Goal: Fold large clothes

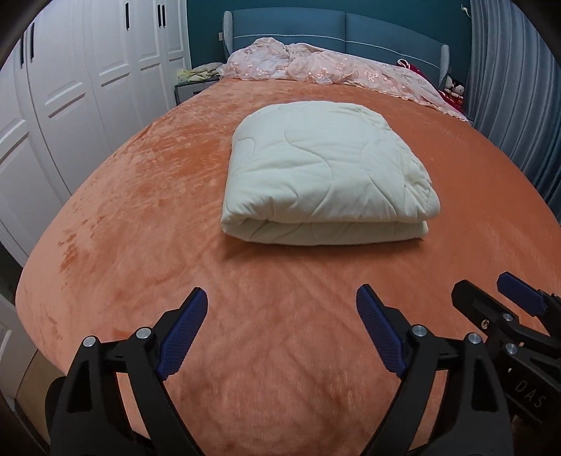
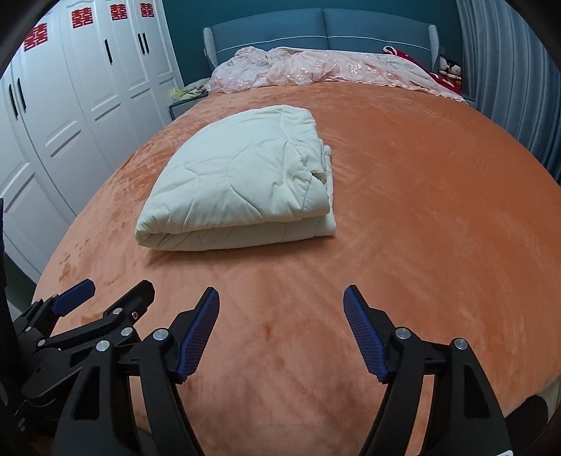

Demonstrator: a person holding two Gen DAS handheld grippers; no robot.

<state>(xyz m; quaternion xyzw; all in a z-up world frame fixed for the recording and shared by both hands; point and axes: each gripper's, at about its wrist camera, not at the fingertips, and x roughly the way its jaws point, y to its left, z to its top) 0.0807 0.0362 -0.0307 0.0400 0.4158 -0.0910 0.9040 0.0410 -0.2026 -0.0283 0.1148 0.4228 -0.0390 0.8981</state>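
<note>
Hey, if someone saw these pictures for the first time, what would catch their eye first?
Probably the cream quilt, folded into a thick bundle in the middle of the orange bed cover. Next, the two open tools low in the foreground, left tool and right tool, both empty and short of the quilt. Behind, a crumpled pink bedspread lies against the blue headboard.
</note>
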